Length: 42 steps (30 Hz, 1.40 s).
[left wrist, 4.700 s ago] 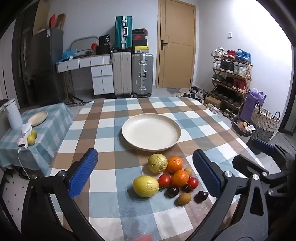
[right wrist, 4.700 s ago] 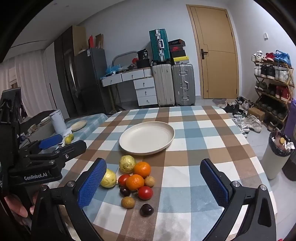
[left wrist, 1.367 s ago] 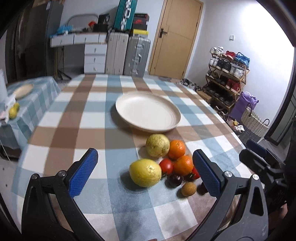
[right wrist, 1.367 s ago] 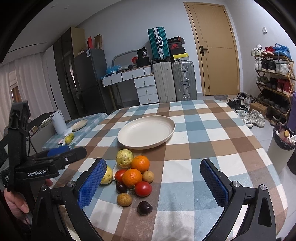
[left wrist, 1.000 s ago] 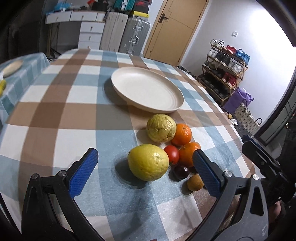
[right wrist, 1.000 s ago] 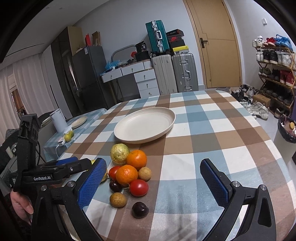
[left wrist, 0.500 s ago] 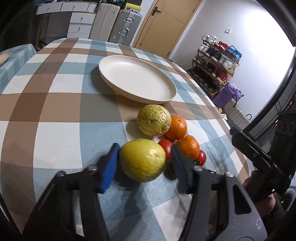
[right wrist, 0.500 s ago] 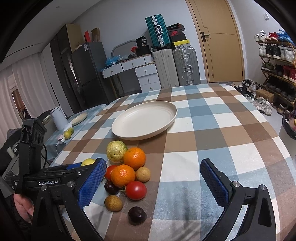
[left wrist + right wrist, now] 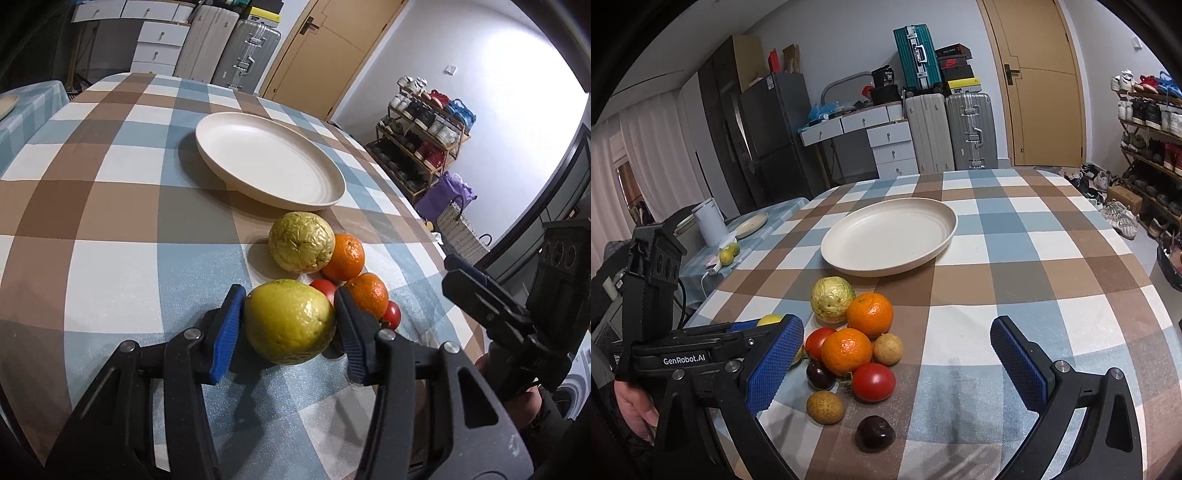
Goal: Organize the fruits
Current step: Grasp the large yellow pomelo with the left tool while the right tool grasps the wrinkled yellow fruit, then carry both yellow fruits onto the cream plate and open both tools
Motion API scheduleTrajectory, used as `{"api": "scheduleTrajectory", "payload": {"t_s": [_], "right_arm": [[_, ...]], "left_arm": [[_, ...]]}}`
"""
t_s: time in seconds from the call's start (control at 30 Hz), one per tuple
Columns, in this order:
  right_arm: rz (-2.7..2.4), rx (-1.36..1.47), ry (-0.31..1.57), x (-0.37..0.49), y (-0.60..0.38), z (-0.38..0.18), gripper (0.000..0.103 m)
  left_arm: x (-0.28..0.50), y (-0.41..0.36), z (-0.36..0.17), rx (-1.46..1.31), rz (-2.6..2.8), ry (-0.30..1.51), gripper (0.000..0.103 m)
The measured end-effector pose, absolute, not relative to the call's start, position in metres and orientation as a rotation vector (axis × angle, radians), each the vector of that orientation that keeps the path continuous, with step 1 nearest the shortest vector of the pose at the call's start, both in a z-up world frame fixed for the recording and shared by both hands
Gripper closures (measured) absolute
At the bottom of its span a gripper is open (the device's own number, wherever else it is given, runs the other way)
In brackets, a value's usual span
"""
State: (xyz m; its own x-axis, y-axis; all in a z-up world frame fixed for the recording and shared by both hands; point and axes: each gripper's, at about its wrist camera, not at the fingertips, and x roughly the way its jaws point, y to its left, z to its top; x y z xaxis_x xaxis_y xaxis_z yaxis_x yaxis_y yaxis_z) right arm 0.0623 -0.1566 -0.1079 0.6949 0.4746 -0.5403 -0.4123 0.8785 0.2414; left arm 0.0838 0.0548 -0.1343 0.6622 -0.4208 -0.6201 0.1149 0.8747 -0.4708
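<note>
Fruits sit heaped at the lower middle of both views, on the bench (image 9: 1071, 280) under its checked cloth, and none has reached the plate (image 9: 857, 258) yet, so I judge nearly all the sorting is still to do. My left tongs (image 9: 290, 325) are clamped on the big yellow citrus (image 9: 290, 321), blue pads pressing its dimpled rind on both sides, low in the left view. My right tongs (image 9: 897, 365) stand wide apart with nothing between them. Above the citrus lies a wrinkled yellow-green fruit (image 9: 301, 242), then two pebbly oranges (image 9: 870, 314), glossy smooth tomatoes (image 9: 873, 382), dull brown longans (image 9: 825, 406) and a dark plum (image 9: 875, 434). That plate is cream, round, shallow and matte, and empty.
</note>
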Motion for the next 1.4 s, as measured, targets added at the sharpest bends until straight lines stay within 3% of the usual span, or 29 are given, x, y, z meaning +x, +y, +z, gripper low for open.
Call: {"api": "scheduleTrajectory", "payload": {"t_s": [0.6, 1.2, 1.4], "right_arm": [[0.644, 0.014, 0.735, 0.099, -0.109, -0.101, 0.0], [0.666, -0.477, 0.843, 0.126, -0.001, -0.119, 0.0], [0.625, -0.532, 0.883, 0.133, 0.004, -0.126, 0.007]], "left_arm": [[0.071, 0.106, -0.115, -0.478, -0.287, 0.691, 0.056], [0.065, 0.139, -0.126, -0.55, -0.283, 0.663, 0.056], [0.065, 0.141, -0.128, -0.56, -0.299, 0.659, 0.056]]}}
